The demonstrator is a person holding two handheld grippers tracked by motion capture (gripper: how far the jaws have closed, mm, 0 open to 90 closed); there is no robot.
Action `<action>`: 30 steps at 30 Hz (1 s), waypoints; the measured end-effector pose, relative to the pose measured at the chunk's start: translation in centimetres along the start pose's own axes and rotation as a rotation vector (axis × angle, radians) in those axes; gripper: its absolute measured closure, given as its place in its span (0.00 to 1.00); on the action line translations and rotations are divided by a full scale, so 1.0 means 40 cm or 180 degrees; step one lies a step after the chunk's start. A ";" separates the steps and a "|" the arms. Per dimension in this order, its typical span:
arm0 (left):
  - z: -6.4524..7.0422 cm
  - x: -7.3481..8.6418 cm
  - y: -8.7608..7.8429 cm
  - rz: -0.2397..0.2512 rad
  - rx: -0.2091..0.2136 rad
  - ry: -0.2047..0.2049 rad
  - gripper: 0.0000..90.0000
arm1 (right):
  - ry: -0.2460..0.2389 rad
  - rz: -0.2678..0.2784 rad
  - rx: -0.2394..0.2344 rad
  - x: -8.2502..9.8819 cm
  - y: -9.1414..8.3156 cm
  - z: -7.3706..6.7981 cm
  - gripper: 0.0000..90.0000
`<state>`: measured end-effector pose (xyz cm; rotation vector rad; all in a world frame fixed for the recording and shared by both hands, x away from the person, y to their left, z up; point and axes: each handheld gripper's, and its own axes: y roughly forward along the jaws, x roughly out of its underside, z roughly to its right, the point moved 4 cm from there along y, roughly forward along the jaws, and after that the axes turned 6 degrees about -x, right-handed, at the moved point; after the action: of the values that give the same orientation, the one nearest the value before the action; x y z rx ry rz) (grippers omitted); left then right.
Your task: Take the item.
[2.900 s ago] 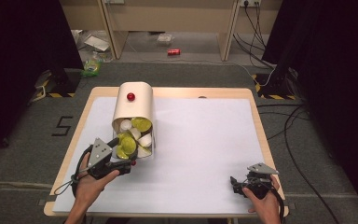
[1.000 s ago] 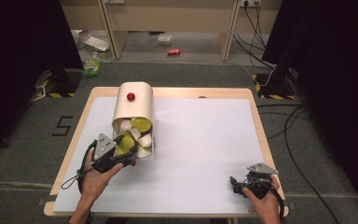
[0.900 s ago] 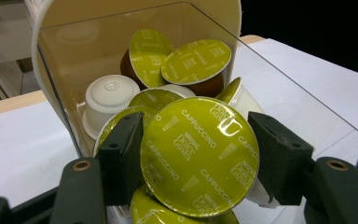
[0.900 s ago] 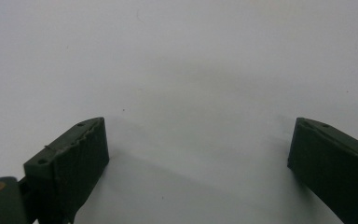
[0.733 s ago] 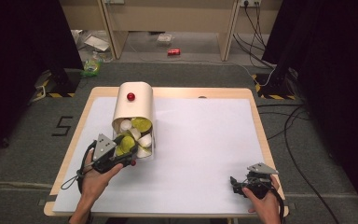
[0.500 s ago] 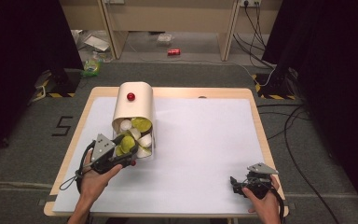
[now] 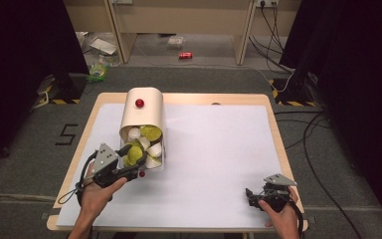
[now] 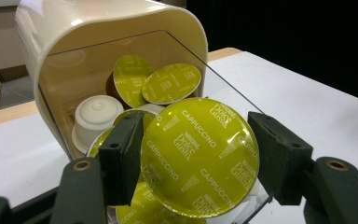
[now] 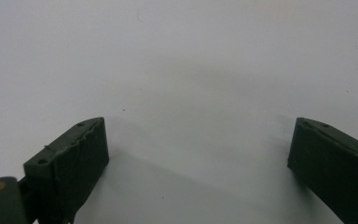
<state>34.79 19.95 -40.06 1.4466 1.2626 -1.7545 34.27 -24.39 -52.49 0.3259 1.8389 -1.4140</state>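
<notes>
A cream rounded plastic capsule box [image 7: 142, 117] lies on its side at ten o'clock on the white-covered wooden table [image 7: 219, 149], its open mouth facing six o'clock. Green-lidded coffee capsules [image 7: 150, 133] and white plastic capsules [image 7: 134, 134] lie inside it. One green foil-lidded capsule [image 8: 199, 156] sits at the mouth between the left gripper [image 7: 129, 167], at eight o'clock. The right gripper [image 7: 251, 195] rests at four o'clock, well apart.

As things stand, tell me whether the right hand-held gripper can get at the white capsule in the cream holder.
Probably not: the right hand-held gripper sits at the near right corner, and the left hand-held gripper blocks the holder's mouth, clamped on a green capsule before the white capsule.
</notes>
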 end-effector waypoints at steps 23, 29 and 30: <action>-0.065 -0.025 -0.056 0.0056 -0.0097 -0.0060 0.42 | 0.0000 -0.0001 0.0004 0.000 0.000 0.000 0.06; -0.093 -0.025 -0.072 0.0066 -0.0161 -0.0088 0.43 | 0.0001 -0.0001 0.0003 0.000 0.000 0.000 0.06; -0.100 -0.024 -0.075 0.0069 -0.0177 -0.0107 0.43 | 0.0001 -0.0001 0.0004 0.000 0.000 0.000 0.06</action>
<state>34.28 24.63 -38.14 1.3891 1.2638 -1.7092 34.28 -24.38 -52.49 0.3263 1.8386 -1.4154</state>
